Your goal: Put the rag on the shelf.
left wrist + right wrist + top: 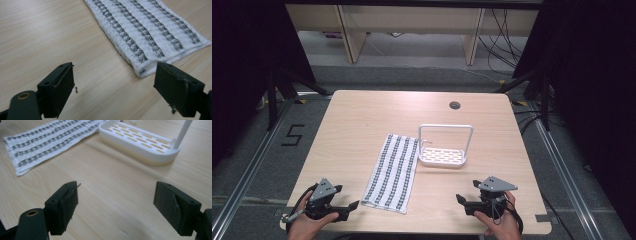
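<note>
Your left gripper's fingers are standing wide apart and gripping nothing; they are framing bare wood just short of the near corner of the striped towel, which looks like a ready line for pinching that corner; your right gripper's fingers are likewise spread wide and empty, pointing across open wood towards the white rack. You are resting both hands at the near edge of the bench, probably to keep the middle free; the towel is lying flat at centre, its far right edge just beside the rack's slotted base.
</note>
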The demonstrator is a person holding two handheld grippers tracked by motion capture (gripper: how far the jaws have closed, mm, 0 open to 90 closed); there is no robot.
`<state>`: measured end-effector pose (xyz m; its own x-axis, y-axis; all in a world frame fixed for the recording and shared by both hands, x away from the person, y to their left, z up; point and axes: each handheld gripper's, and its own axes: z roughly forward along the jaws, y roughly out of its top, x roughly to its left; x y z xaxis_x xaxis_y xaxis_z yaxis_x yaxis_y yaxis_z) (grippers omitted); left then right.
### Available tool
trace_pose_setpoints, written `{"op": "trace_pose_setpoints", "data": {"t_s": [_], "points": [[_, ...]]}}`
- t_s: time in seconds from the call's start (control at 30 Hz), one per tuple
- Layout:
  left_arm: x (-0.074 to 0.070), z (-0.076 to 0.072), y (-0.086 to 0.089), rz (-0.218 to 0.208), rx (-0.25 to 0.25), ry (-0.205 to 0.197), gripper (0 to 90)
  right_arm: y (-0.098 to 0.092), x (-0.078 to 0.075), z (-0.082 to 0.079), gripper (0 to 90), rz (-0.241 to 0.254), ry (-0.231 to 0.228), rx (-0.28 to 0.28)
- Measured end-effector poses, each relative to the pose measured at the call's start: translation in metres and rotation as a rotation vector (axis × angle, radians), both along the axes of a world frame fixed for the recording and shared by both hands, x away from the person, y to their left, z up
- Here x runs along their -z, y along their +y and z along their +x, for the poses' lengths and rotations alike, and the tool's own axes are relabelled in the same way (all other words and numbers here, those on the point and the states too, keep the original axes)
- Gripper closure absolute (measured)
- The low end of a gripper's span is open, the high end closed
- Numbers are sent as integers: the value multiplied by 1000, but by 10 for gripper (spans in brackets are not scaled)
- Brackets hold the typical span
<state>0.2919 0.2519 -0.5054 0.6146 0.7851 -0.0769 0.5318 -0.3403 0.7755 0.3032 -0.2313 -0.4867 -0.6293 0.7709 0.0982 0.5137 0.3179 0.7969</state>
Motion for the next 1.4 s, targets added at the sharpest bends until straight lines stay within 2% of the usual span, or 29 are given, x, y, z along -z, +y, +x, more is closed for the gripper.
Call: {"op": "trace_pose_setpoints", "data": {"t_s": [0.03,0.07,0.13,0.17,0.23,0.3,0.4,0.43,0.47,0.57,0.63,0.73,0.8,0.83,0.9,0.97,1.0,1.03,1.07,1.1,1.13,1.4], "points": [[-1,-1,-1,-13,12,18,161,2,-1,-1,216,-5,-1,-9],[-1,-2,-5,-46,0,13,161,4,-1,-1,223,4,-6,-16],[-1,-2,-6,-34,8,7,165,9,-2,-4,229,12,0,-23],[-3,-3,-9,-14,22,1,168,13,-3,-5,235,14,6,-32],[-3,-2,-10,15,46,12,174,20,-3,-5,248,12,-22,-73],[-3,-2,-11,18,50,13,178,24,-4,-6,256,-2,-17,-91],[-3,-2,-14,-7,45,18,181,42,-3,-10,280,-32,-21,-175],[-2,-2,-18,-47,27,24,181,42,-3,-10,280,-32,-21,-175],[-2,-1,-20,-39,46,34,186,47,-2,-11,289,-30,-16,-188],[-2,-2,-27,7,88,22,192,67,-1,-13,308,-39,-8,-247],[-2,-2,-29,7,96,26,194,71,-1,-13,317,-39,-7,-263],[-3,-2,-32,2,102,25,234,92,0,-15,365,-29,-11,-325],[-2,-2,-33,11,101,30,248,95,0,-15,373,-32,-18,-330],[-2,-2,-34,12,113,35,248,100,1,-15,377,-29,-18,-354],[-1,-2,-38,19,122,46,275,115,5,-14,402,-52,-14,-382],[-1,-2,-40,19,114,47,281,119,5,-13,409,-59,-7,-385],[-2,-1,-41,25,136,45,299,129,8,-11,423,-73,-13,-413],[-2,-1,-41,25,136,45,304,129,8,-11,423,-73,-13,-413],[-2,0,-42,39,130,39,311,138,10,-10,438,-91,-11,-417],[-2,0,-42,39,130,39,315,138,10,-10,438,-91,-11,-417],[-1,1,-44,43,139,40,318,146,12,-9,444,-109,-3,-425],[0,2,-43,63,135,46,332,165,20,-4,471,-140,0,-444]]}}
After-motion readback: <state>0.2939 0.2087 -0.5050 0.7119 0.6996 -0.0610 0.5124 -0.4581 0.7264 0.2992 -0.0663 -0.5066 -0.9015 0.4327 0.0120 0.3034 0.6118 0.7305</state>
